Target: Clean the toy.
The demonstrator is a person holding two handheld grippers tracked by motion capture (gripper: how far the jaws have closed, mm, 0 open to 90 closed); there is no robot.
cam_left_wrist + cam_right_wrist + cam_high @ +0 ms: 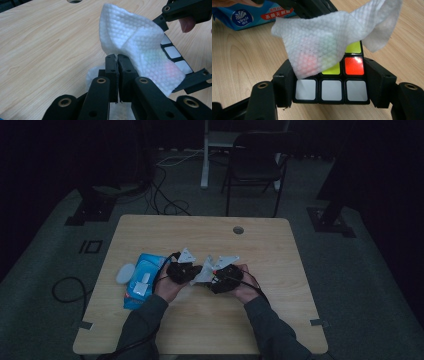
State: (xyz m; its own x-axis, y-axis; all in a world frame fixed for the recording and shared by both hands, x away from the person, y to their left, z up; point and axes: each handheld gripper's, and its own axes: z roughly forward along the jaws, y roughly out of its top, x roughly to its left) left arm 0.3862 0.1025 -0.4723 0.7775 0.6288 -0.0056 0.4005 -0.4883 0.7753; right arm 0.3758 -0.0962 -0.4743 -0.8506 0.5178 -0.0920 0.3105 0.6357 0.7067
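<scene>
In the right gripper view my right gripper (331,75) is shut on a black-framed puzzle cube (331,90), its jaws pressing on the cube's two sides. White, yellow and red tiles show. A white embossed wipe (317,45) lies draped over the top of the cube. My left gripper (117,58) is shut on a fold of that wipe (132,37), and the cube (172,52) sits just behind it. In the high view both hands meet over the table's middle, with the left gripper (198,271), the wipe (202,275) and the right gripper (214,278) close together.
A blue pack of wipes (142,280) lies left of the hands, with a small white oval object (126,272) beside it. The wooden table (280,255) has a cable hole (238,230) near its far edge. A dark chair (255,165) stands beyond the table.
</scene>
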